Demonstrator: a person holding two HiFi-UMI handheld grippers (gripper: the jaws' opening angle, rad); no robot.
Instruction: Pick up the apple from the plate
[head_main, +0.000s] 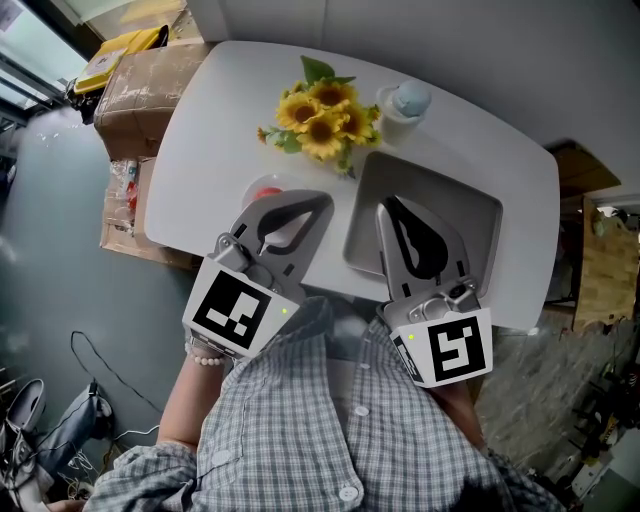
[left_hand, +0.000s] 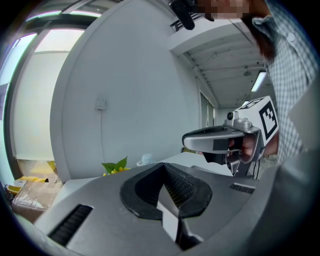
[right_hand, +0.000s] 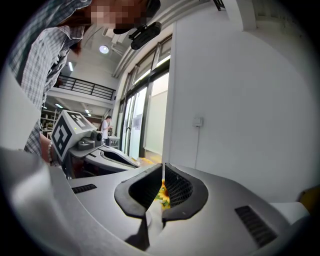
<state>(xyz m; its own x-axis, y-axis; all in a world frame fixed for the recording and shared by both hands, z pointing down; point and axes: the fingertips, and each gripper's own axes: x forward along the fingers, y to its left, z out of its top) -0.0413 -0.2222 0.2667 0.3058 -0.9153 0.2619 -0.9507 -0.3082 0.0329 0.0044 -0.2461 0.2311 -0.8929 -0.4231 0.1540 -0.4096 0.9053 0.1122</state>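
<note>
Whole thing sits on a white bench (head_main: 200, 130) with a cardboard box (head_main: 140, 85) parked just off its far left corner. On the bench there's a grey tray (head_main: 480, 210) on the right, a bunch of sunflowers (head_main: 322, 118) behind it, and a little pale cup (head_main: 403, 105) next to the flowers.

The person holds both tools low over the near edge. The left tongs (head_main: 320, 203) are pinched together with nothing in them, and the right tongs (head_main: 386, 208) are the same, hanging over the tray.

The apple (head_main: 270, 192) is a red patch peeking out under the left tool, on what looks like a small pale plate (head_main: 251, 186), mostly covered.

So this reads as the approach step, with no grab yet. The next move probably needs the left tongs spread wide, tipped down and lined up around the apple before squeezing. It's round, so an off-centre pinch could roll it.
</note>
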